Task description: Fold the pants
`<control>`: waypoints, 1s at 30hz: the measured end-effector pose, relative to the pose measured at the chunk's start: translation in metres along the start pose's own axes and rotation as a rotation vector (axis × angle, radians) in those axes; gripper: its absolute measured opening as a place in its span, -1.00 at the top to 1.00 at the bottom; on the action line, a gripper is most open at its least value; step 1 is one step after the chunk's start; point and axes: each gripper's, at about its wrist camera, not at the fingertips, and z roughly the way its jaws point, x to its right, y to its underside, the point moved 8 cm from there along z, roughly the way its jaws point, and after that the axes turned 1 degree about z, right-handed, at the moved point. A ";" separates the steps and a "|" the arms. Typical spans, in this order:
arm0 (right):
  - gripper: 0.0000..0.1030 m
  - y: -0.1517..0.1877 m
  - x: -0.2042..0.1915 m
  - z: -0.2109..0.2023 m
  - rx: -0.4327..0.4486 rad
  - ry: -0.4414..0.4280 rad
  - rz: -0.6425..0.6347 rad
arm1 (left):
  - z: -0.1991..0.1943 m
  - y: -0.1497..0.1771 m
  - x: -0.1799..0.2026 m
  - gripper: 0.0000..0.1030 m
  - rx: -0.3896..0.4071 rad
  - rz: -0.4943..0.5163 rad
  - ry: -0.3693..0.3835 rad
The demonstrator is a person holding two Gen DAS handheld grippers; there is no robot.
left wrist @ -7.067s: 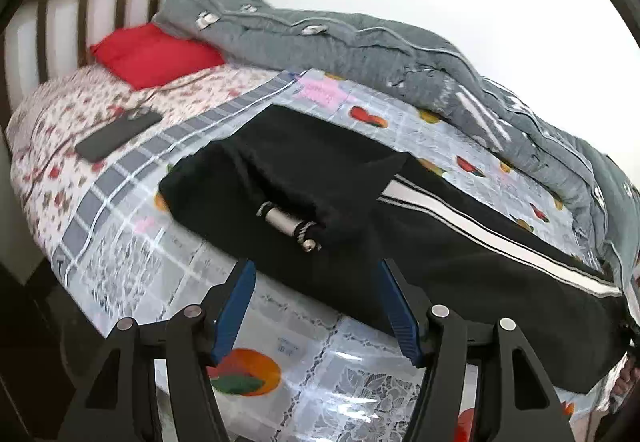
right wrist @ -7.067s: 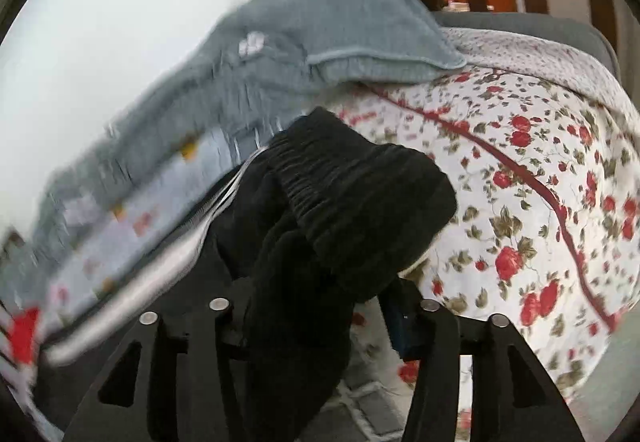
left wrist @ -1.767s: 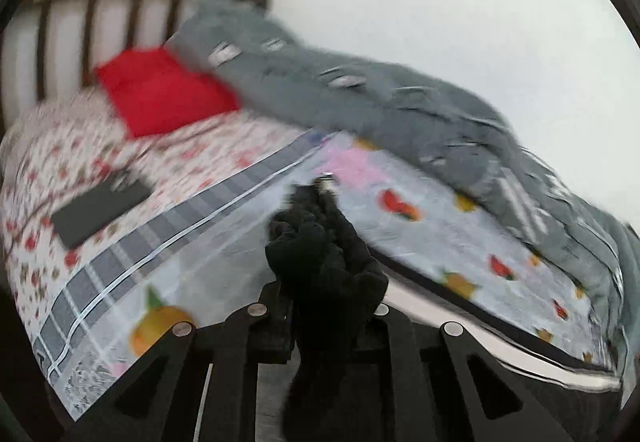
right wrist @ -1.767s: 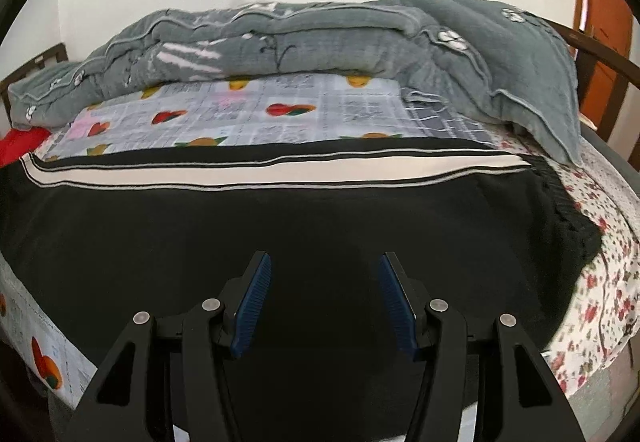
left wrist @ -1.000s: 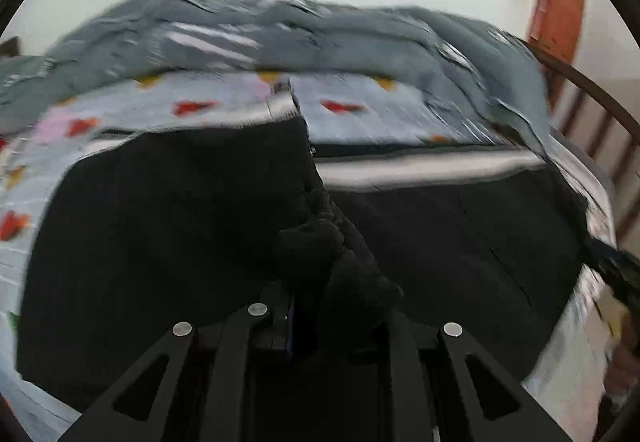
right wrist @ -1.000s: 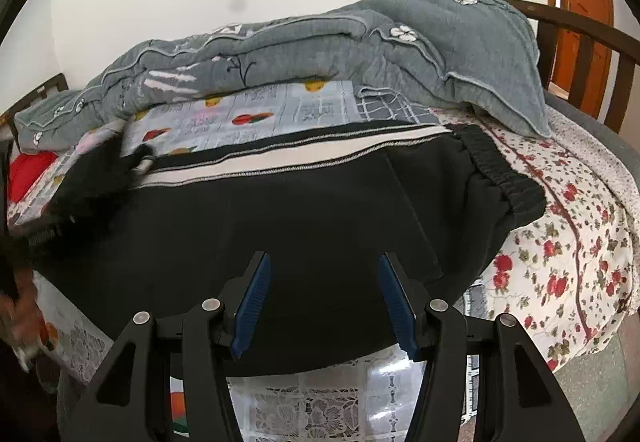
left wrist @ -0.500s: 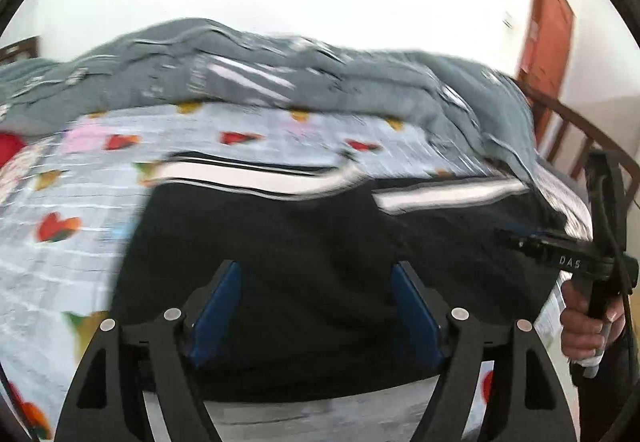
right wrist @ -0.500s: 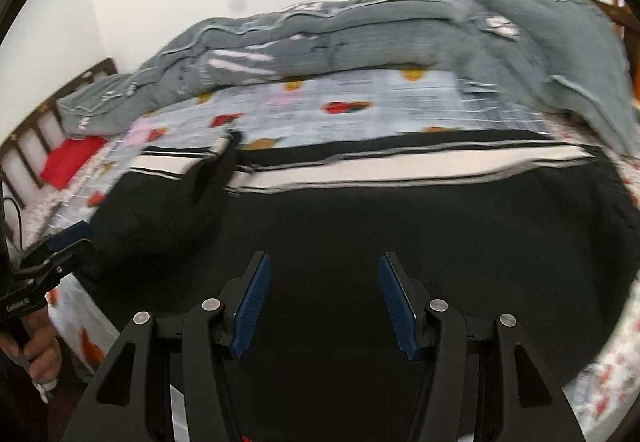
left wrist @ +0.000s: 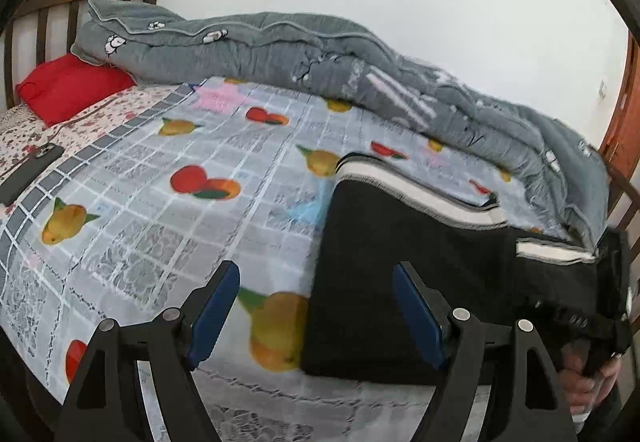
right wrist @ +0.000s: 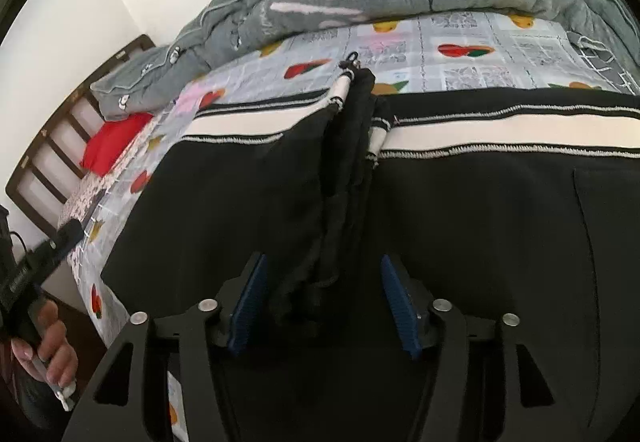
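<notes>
Here the black pants [right wrist: 460, 202] lie folded over on the bed [left wrist: 168, 202]; the left gripper [left wrist: 316, 310] and right gripper [right wrist: 320, 302] hover with fingers spread, grasping nothing.

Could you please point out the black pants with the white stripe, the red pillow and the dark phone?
Black pants with white side stripe [right wrist: 480, 222]: right wrist view, flat black fabric.
Red pillow [left wrist: 72, 88]: left wrist view, its middle.
Dark flat phone [left wrist: 28, 172]: left wrist view, its back.
</notes>
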 end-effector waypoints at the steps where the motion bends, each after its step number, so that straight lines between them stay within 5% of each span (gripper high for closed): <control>1: -0.27 -0.002 -0.002 0.003 0.002 0.002 0.001 | 0.003 0.004 -0.001 -0.50 -0.011 -0.004 0.002; 4: -0.25 -0.007 -0.003 0.011 0.007 0.027 0.007 | 0.010 0.010 -0.002 -0.50 -0.025 -0.022 0.008; 7: 0.64 -0.013 -0.005 0.015 0.004 0.075 -0.035 | 0.013 0.014 0.000 -0.50 -0.029 -0.015 0.001; 9: 0.75 -0.013 -0.005 0.000 0.015 0.019 -0.048 | 0.011 0.014 0.001 -0.50 -0.019 -0.009 0.004; 13: 0.73 -0.005 0.002 -0.035 0.092 -0.038 -0.038 | 0.012 0.009 0.003 -0.50 0.004 -0.026 0.038; 16: 0.56 0.019 0.009 -0.015 0.017 0.020 -0.076 | 0.019 0.008 0.007 -0.50 -0.009 -0.027 0.039; 20: 0.24 0.027 0.006 -0.048 0.078 0.074 -0.149 | 0.022 0.007 0.009 -0.50 -0.005 -0.010 0.030; 25: 0.25 0.047 -0.006 -0.068 0.103 -0.019 -0.147 | 0.028 0.005 0.010 -0.50 -0.011 -0.032 0.047; 26: 0.45 0.051 -0.008 -0.064 0.099 -0.019 -0.153 | 0.029 0.005 0.011 -0.50 -0.011 -0.034 0.051; 30: 0.64 0.062 -0.014 -0.063 0.150 0.009 -0.219 | 0.027 0.004 0.016 -0.50 -0.004 -0.017 0.057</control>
